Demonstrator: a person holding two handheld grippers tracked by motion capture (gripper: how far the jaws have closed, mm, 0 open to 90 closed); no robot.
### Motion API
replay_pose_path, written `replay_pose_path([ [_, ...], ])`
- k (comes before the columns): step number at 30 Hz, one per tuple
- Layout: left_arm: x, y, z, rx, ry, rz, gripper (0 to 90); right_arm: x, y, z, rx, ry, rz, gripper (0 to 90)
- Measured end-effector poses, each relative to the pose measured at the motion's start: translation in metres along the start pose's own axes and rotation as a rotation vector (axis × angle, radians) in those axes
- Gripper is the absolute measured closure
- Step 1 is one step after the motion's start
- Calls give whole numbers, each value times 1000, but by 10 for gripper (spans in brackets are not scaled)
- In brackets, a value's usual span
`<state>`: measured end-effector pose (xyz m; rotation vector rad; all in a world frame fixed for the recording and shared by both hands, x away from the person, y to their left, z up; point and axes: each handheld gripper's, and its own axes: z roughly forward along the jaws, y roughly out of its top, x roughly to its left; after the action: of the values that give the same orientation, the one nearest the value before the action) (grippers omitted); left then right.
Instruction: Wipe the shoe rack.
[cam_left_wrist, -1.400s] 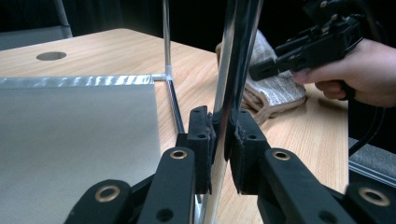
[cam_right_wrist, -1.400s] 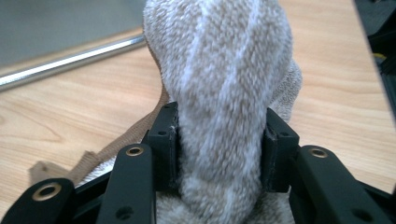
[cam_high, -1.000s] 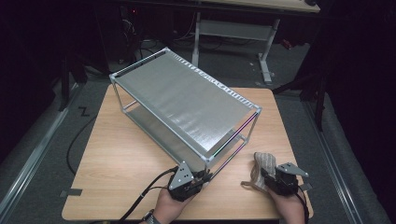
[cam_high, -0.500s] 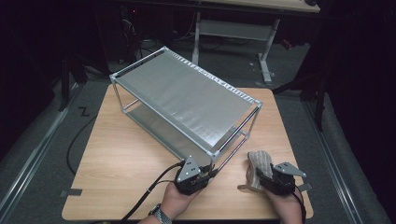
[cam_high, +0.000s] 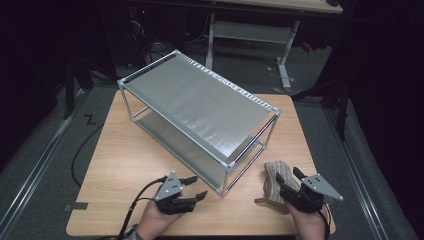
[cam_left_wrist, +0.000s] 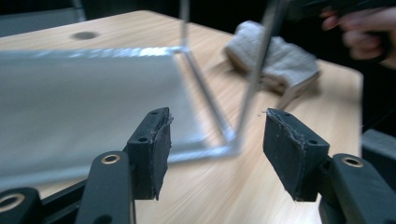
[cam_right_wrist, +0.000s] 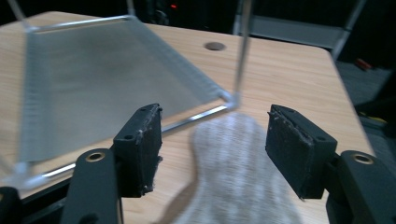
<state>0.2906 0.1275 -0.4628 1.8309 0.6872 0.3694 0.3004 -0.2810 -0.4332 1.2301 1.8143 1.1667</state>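
High view: pale wooden table (cam_high: 125, 165) w/ a two-tier silver metal wire rack (cam_high: 200, 110) set diagonally across it, far-left corner near the table's far-left edge, near-right corner post close to the near edge. Left gripper (cam_high: 192, 189) at near edge, jaws spread, holding nothing, tips just short of the rack's near corner post. Right gripper (cam_high: 289, 181) near-right, jaws spread over the near end of a rolled beige knitted cloth (cam_high: 277, 182), which lies just right of the rack's near corner. Open wood on the near-left; only a narrow strip right of the cloth. Dark room, grey carpet floor, a metal-legged desk (cam_high: 250, 30) beyond. No readable writing.

Left gripper view: jaws wide apart, empty; rack's lower shelf (cam_left_wrist: 84, 98) ahead-left, corner post between the jaws, farther off. Cloth (cam_left_wrist: 275, 58) beyond, far right; a hand (cam_left_wrist: 364, 35) past it.

Right gripper view: jaws apart, cloth (cam_right_wrist: 238, 172) between them, whether pads touch it can't tell. Rack corner (cam_right_wrist: 231, 98) just beyond the cloth.
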Motion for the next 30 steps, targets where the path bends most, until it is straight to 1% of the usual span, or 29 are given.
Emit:
replay_pose_path([
  [2,13,-11,-16,12,59,5,419,11,0,-2,-6,25,-14,368],
  [3,19,-18,-22,13,67,-15,419,17,-1,-3,-9,46,-23,381],
  [4,23,-24,-25,9,65,-41,419,22,-3,-3,-9,68,-24,395],
  [5,28,-29,-29,6,62,-74,420,26,-4,-4,-13,72,-29,391],
  [6,32,-31,-31,6,76,-96,425,31,-7,-5,-22,72,-25,390],
  [7,34,-31,-32,4,90,-103,423,37,-9,-4,-22,85,-18,387],
  [8,36,-31,-33,-10,112,-107,421,41,-10,-4,-18,106,-15,385],
  [9,37,-31,-33,-14,124,-108,421,49,-11,-3,-9,129,-30,381],
  [10,39,-31,-33,-15,142,-113,421,54,-11,-2,-11,134,-43,381],
  [12,40,-32,-34,-26,165,-127,421,65,-10,0,-18,159,-73,373],
  [13,40,-32,-34,-29,175,-123,421,71,-10,1,-23,171,-80,371],
  [15,41,-33,-34,-29,190,-115,420,79,-10,3,-27,197,-94,367],
  [17,42,-33,-34,-32,192,-124,420,87,-10,6,-29,216,-107,366],
  [19,43,-33,-33,-29,182,-130,416,95,-10,9,-29,240,-111,365],
  [23,40,-35,-34,-28,181,-128,416,106,-9,13,-24,266,-125,367],
  [24,40,-35,-36,-28,184,-127,416,109,-9,14,-27,276,-132,369],
  [26,40,-37,-39,-26,192,-130,416,113,-7,16,-35,282,-140,381],
  [28,40,-39,-43,-23,201,-135,416,116,-6,19,-45,299,-138,407],
  [30,41,-40,-47,-22,212,-137,417,120,-3,21,-56,310,-149,438],
])
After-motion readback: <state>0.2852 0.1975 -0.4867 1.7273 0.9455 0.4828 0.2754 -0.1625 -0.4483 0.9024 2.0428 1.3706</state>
